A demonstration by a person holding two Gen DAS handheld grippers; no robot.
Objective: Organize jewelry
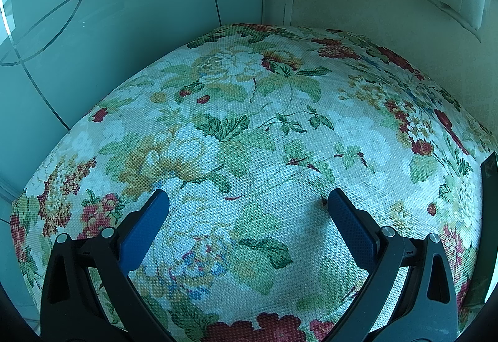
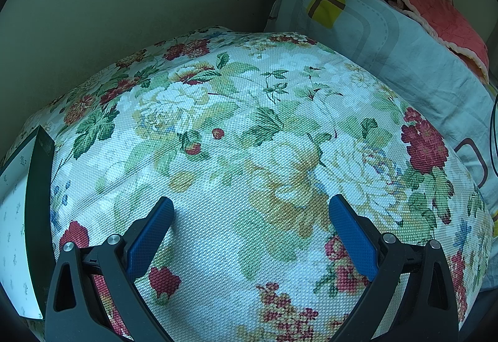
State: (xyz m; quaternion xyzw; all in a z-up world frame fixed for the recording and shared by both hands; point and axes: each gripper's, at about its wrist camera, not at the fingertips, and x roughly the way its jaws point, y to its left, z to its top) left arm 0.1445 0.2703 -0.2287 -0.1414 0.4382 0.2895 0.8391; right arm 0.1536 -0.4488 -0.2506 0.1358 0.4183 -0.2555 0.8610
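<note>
1. Jewelry: none is visible in either wrist view. No ring, chain or earring can be made out on the floral tablecloth (image 1: 249, 130); its busy print could hide a small piece, so absence cannot be confirmed.
2. The only candidate container is a white box with a dark edge (image 2: 18, 217) at the far left of the right wrist view. A dark corner at the right margin of the left wrist view is probably the same item. Judgement: it lies between the two tools, placed within reach of both. Contents not visible.
3. Left gripper (image 1: 247, 205): jaws released, spread wide, nothing between the blue pads (image 1: 146, 226). It points forward and down over bare cloth, toward the glass panel (image 1: 93, 30) and wall corner.
4. Right gripper (image 2: 250, 211): jaws likewise released and empty. Same forward, downward pitch, aimed at the cloth, with folded bedding (image 2: 389, 40) beyond the table's far right edge.
5. Judgement: both tools are held level and parallel, low over the cloth, which reads as a ready stance. The task appears unstarted; neither tool faces the box.
</note>
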